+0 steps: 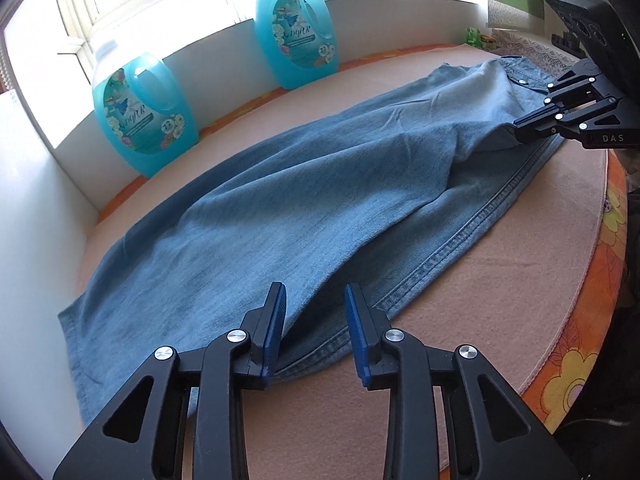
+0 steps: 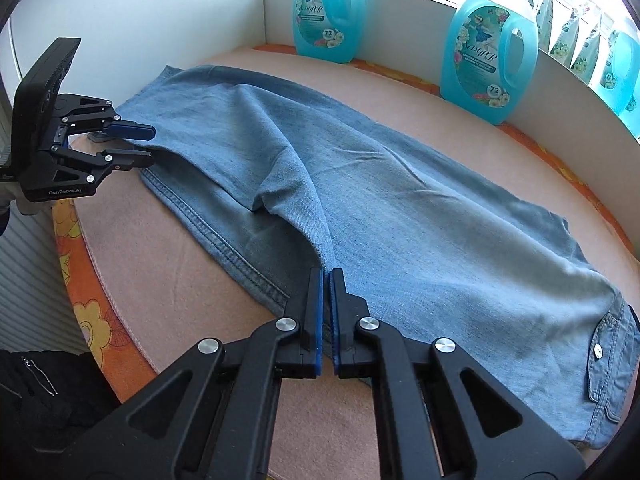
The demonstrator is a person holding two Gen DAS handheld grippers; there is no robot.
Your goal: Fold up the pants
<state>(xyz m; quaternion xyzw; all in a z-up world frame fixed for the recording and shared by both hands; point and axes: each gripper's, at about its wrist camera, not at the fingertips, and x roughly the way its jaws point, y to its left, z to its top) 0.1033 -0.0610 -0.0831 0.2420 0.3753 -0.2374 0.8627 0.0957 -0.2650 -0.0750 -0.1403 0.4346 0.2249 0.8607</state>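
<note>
Because the pants are soft, limp denim lying lengthwise on the counter, they should drape; grip seamed edges. The right tongs pinch a raised fold; the left tongs stand part-open around the cloth's edge.

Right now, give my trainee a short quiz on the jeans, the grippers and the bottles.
1. True or false: the right gripper is shut on a fold of the jeans.
2. The left gripper is: A) shut on the hem, B) open with denim between its fingers, C) holding a bottle.
3. Fill in: the two nearest blue bottles stand against the white ____.

Key: 1 true. 2 B. 3 wall.
</note>
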